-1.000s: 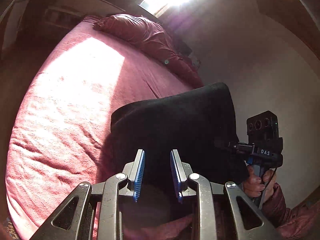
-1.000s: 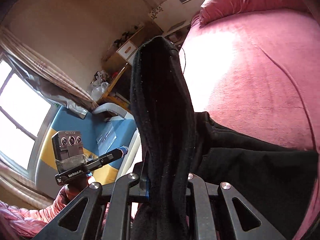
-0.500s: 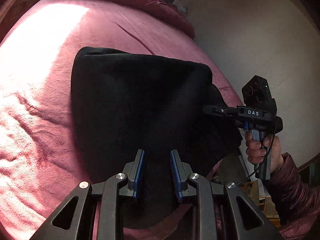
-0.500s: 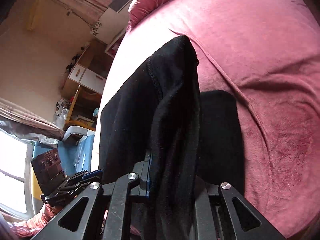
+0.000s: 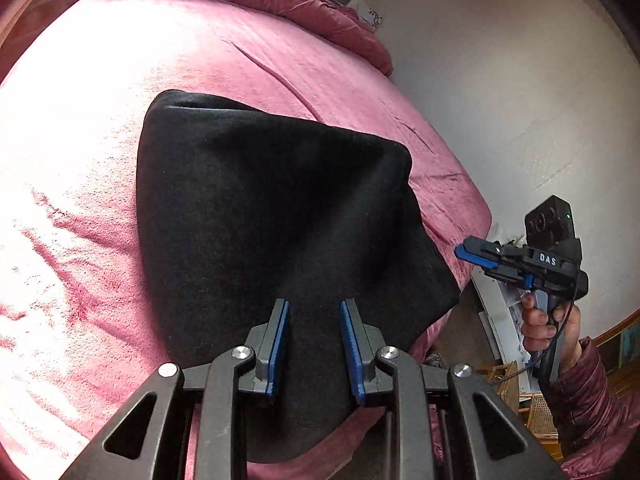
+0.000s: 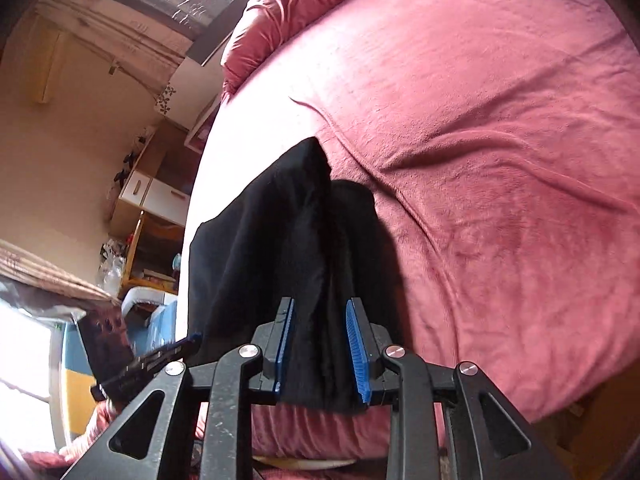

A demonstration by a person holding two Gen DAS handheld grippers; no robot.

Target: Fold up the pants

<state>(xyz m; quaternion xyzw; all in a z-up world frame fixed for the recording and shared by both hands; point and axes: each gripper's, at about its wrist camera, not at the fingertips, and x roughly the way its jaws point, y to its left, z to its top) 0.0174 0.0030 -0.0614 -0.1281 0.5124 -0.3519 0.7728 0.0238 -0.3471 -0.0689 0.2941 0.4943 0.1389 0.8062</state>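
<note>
While both grippers' fingers (image 5: 280,344) stood apart, empty, the pants (image 5: 272,216) overhung the bed (image 5: 80,120) edge and risked sliding off.

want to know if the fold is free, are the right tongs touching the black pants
Apart. The left wrist view shows the right tongs out past the edge of the black pants, with pink bed cover visible between them.
</note>
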